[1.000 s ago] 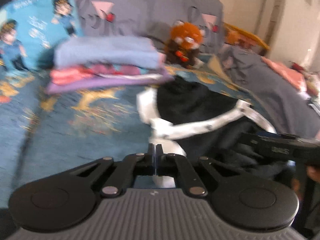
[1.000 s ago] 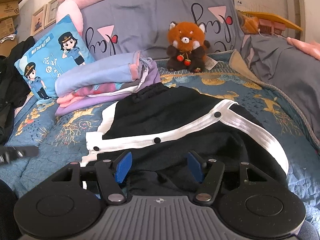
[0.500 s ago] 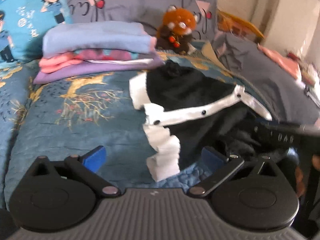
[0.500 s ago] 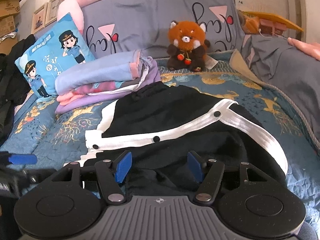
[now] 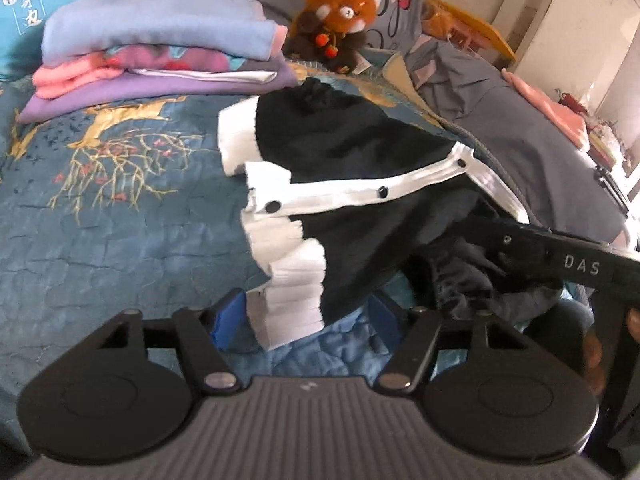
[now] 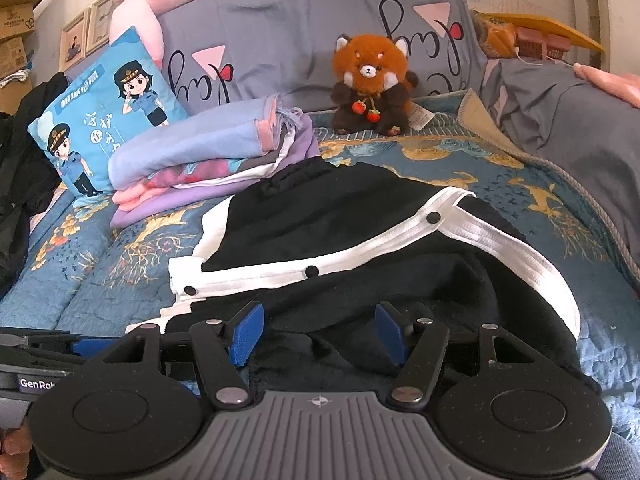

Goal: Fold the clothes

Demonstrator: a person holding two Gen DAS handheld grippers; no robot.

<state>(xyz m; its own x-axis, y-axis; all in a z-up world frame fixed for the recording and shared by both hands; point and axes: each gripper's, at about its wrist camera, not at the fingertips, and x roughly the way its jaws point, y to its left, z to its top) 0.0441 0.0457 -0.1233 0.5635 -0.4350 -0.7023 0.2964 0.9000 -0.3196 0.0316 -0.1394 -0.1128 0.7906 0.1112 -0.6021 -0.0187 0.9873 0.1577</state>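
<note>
Bed point(image 6: 500, 184): cardigan point(image 6: 360, 216) (clothes stack point(image 6: 208, 160) behind)

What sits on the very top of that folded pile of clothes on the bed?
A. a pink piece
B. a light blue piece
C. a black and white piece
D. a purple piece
B: the light blue piece lies on top of the pile, above the pink and purple layers; the black and white garment is spread on the bed beside it.

Matt black knit cardigan point(image 6: 360, 216), white ribbed trim; quilted cloth bedspread point(image 5: 100, 220); fuzzy plush toy point(image 6: 374, 80); matt plastic tongs point(image 6: 320, 334).
</note>
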